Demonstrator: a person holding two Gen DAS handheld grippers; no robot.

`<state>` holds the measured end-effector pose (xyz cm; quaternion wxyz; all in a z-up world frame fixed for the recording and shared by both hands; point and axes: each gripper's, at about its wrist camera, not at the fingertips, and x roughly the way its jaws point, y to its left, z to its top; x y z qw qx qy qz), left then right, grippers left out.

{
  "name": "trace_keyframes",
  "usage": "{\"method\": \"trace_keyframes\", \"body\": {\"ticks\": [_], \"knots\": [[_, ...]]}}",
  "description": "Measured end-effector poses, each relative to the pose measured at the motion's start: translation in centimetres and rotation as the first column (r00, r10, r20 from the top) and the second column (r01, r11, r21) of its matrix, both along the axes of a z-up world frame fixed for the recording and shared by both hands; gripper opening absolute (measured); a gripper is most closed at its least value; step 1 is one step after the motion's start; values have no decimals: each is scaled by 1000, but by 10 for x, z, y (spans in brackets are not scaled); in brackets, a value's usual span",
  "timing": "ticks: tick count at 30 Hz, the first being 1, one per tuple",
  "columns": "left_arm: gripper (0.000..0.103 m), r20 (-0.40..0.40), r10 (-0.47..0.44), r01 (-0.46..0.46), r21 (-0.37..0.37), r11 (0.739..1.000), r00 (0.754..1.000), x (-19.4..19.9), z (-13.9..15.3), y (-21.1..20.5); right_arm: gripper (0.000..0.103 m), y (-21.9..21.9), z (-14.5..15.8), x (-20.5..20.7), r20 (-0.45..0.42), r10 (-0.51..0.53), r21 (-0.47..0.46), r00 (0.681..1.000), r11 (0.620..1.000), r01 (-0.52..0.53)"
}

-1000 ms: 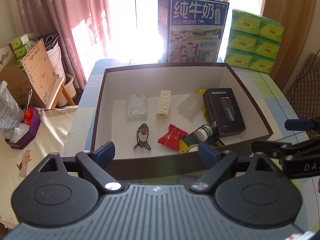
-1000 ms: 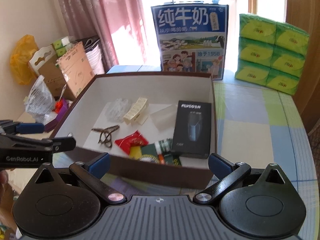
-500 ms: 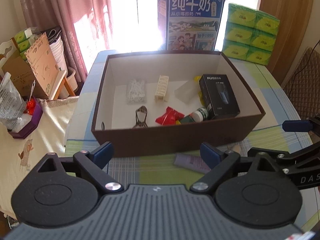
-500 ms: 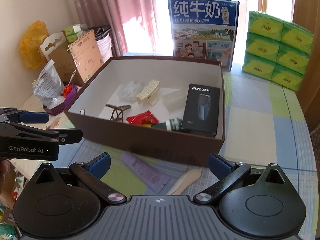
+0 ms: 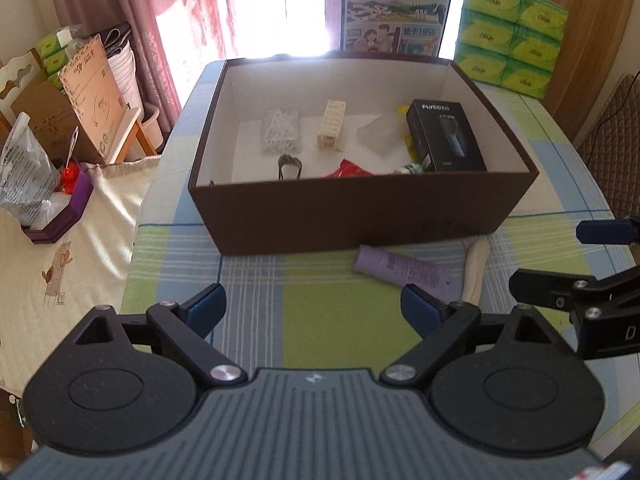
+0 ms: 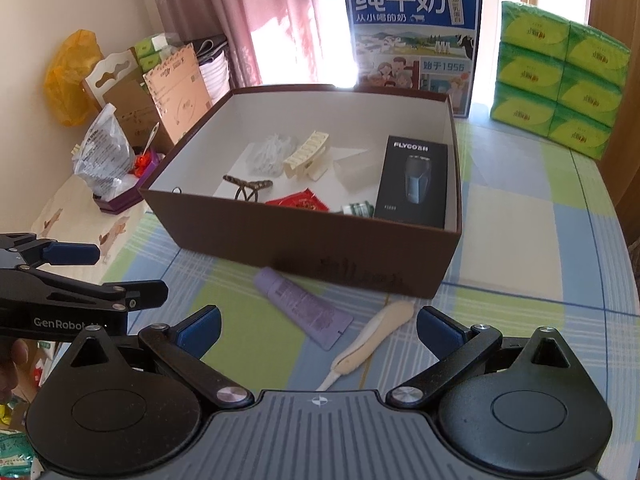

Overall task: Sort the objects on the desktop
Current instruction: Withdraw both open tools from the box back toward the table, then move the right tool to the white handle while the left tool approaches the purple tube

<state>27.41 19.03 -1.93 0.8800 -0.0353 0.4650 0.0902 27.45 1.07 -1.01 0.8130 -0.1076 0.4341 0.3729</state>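
Checked worktop, brown box, two stray items

Sunlit checked worktop (image 6: 520, 220) carries a brown box (image 6: 304, 240) holding sorted bits. Just outside its near wall lie a purple tube (image 6: 304, 304) and cream brush (image 6: 372, 332). Left tool (image 5: 314, 306) and right tool (image 6: 318, 326) both gape, holding nothing.

Lived-in home room, pink curtains (image 6: 240, 20) at a sunlit window far left, checked cloth on the bench (image 6: 520, 240), milk carton case (image 6: 416, 36) and stacked green tissue packs (image 6: 560, 84) far right, cardboard clutter (image 6: 132, 108) left.
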Motion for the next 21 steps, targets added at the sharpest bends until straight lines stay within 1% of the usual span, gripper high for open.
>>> {"method": "trace_keyframes", "body": {"ticks": [11,21], "knots": [[92,-41,12,-13,-7,1000,999,-11,-16,1,101,-2,-10,-3,-33,1,-13,999,1000,-2],[92,-65,2,-2,-11,1000,998,-14,-27,0,101,-3,-26,-2,-66,-8,-34,998,999,6]]}}
